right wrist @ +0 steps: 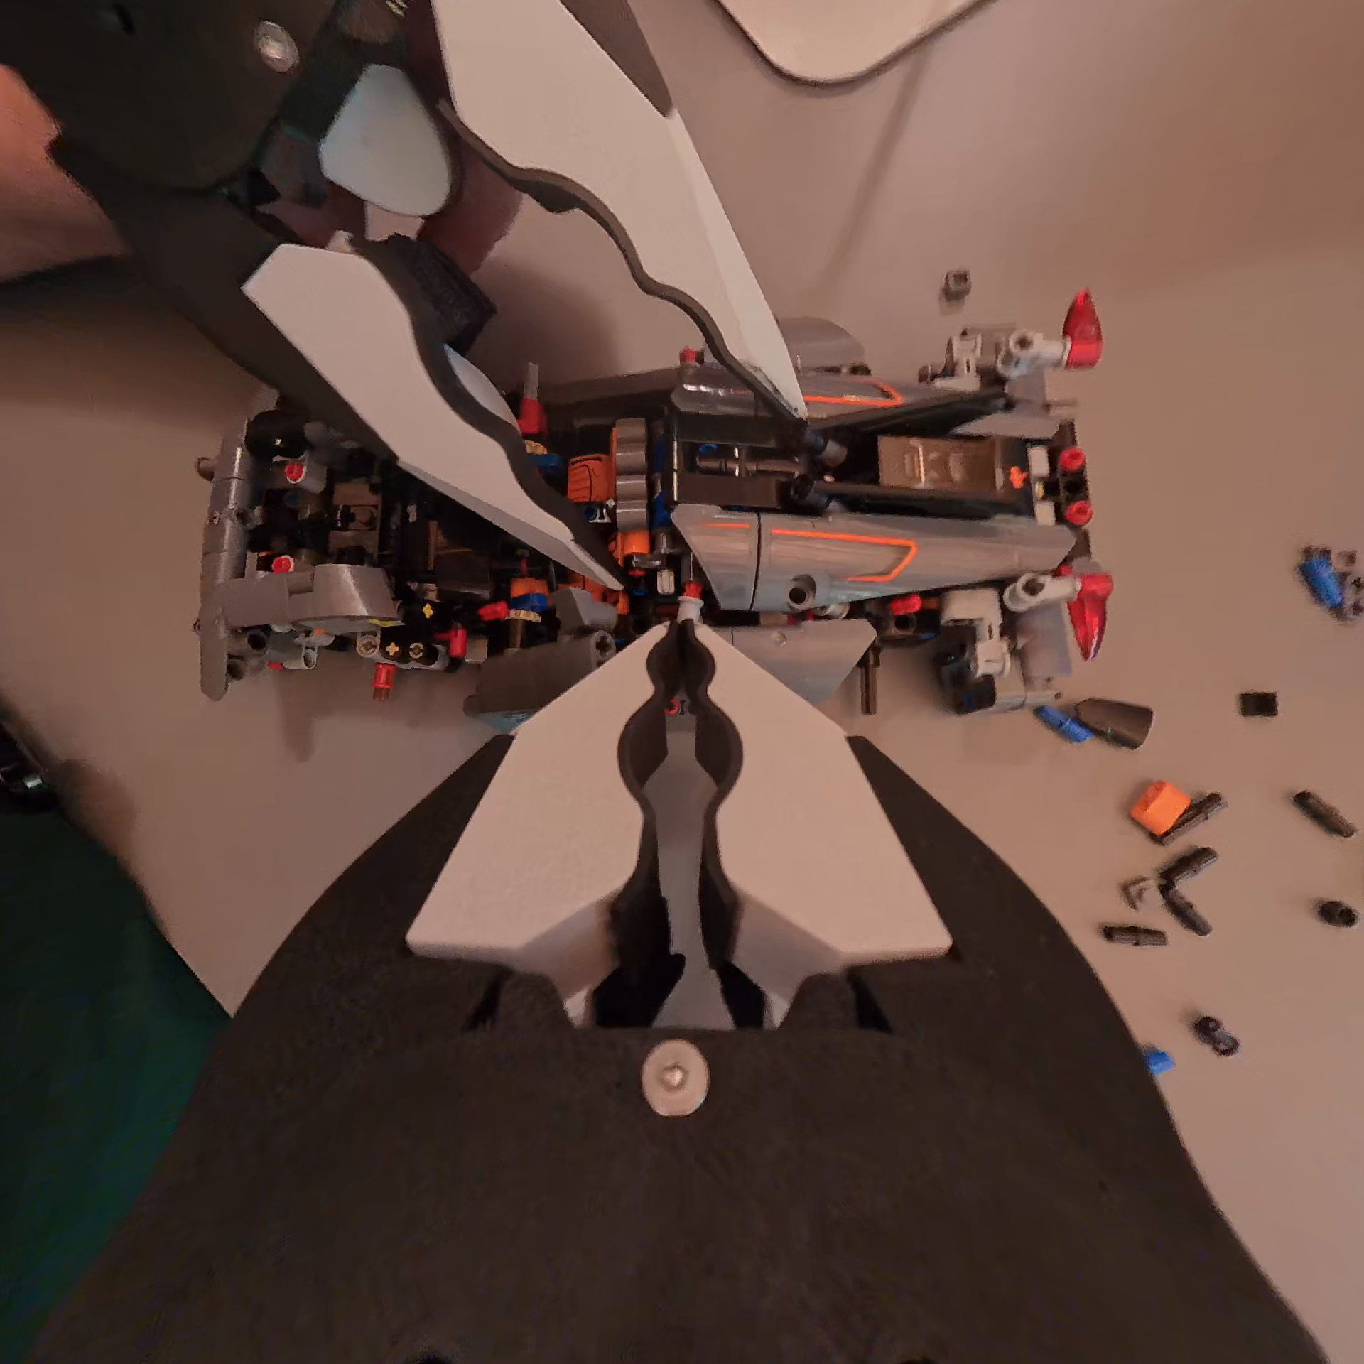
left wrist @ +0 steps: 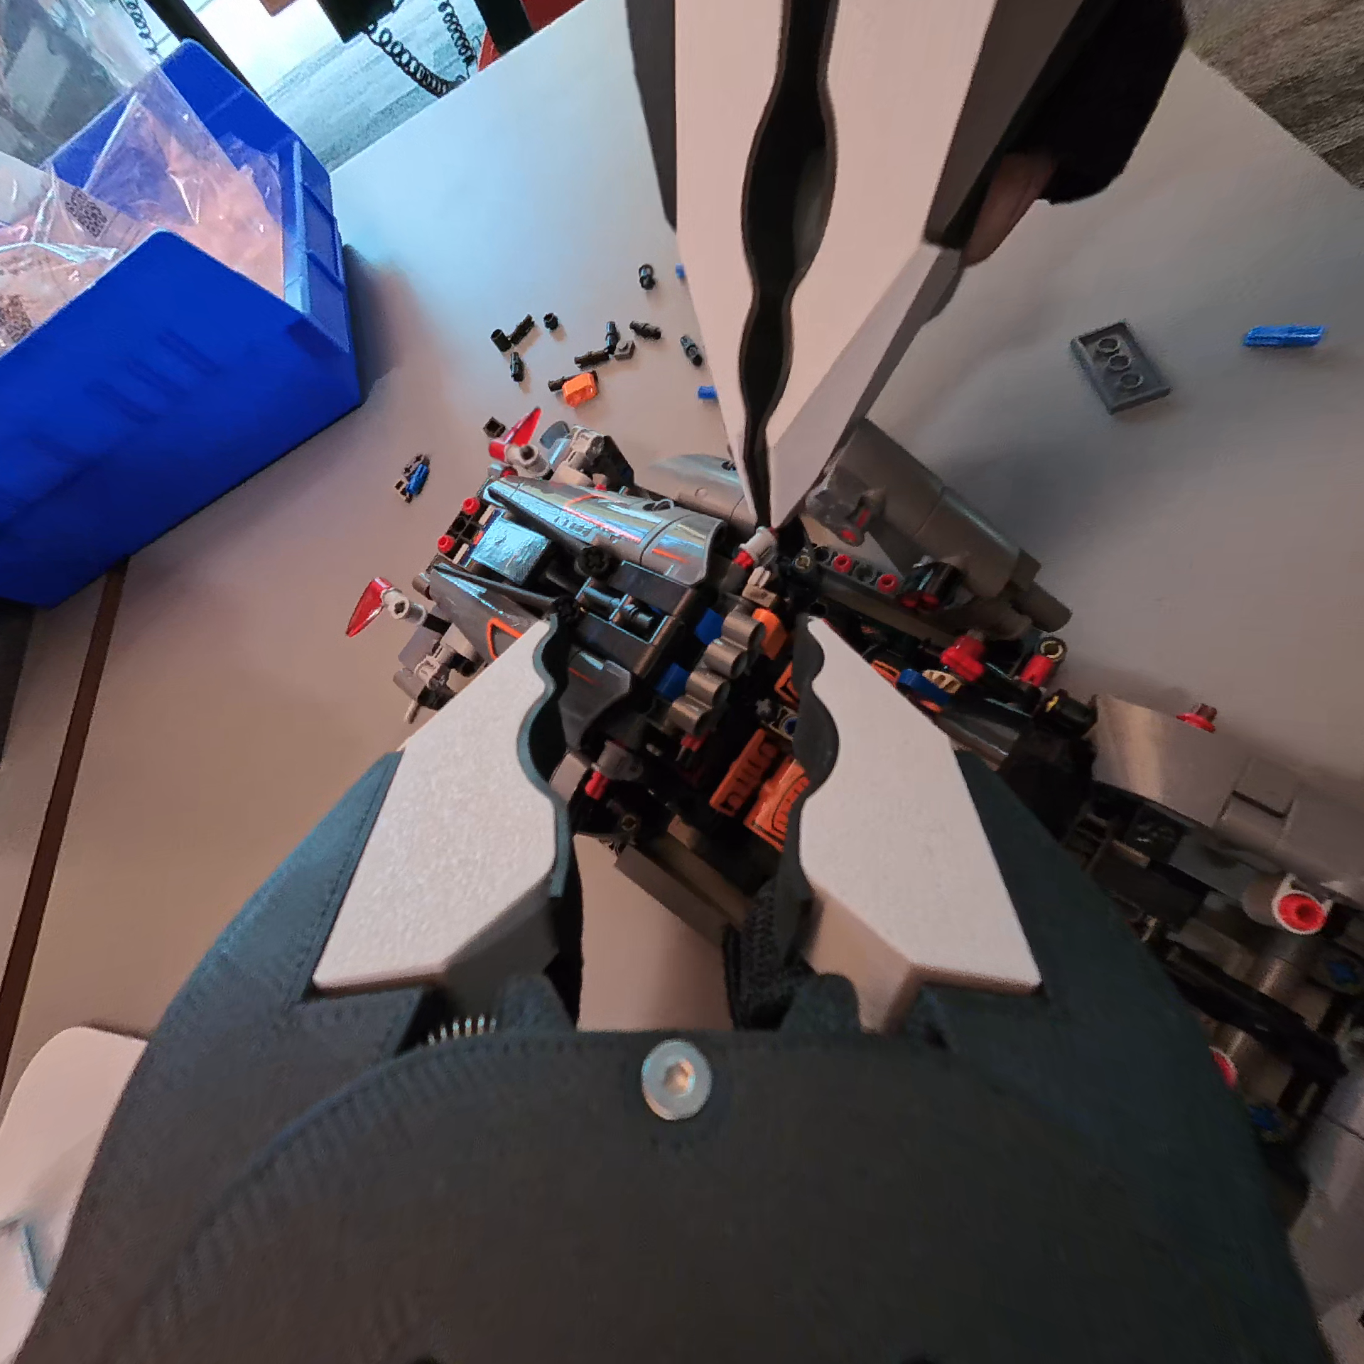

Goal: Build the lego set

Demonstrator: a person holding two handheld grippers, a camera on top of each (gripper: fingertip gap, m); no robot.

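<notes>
A grey, black and orange lego car model (left wrist: pixel 612 531) lies on the pale table; it also shows in the right wrist view (right wrist: pixel 849 561). My left gripper (left wrist: pixel 679 635) is open, with its fingers spread over the model's middle section; I cannot tell whether the pads touch it. It enters the right wrist view from the upper left (right wrist: pixel 710 498). My right gripper (right wrist: pixel 679 631) is shut on a small white and red pin (right wrist: pixel 690 607) at the model's side edge. In the left wrist view it comes down from the top (left wrist: pixel 764 517), pin (left wrist: pixel 754 548) at its tips.
A blue bin (left wrist: pixel 170 369) holding plastic bags stands at the left. Loose black pins (left wrist: pixel 590 347) and an orange piece (left wrist: pixel 579 387) lie beyond the model, also seen in the right wrist view (right wrist: pixel 1159 804). A grey plate (left wrist: pixel 1118 365) and a blue pin (left wrist: pixel 1284 336) lie farther right. My left and right fingertips are right by each other. It is some 12 centimetres from my right tips to the grey plate (left wrist: pixel 1118 365).
</notes>
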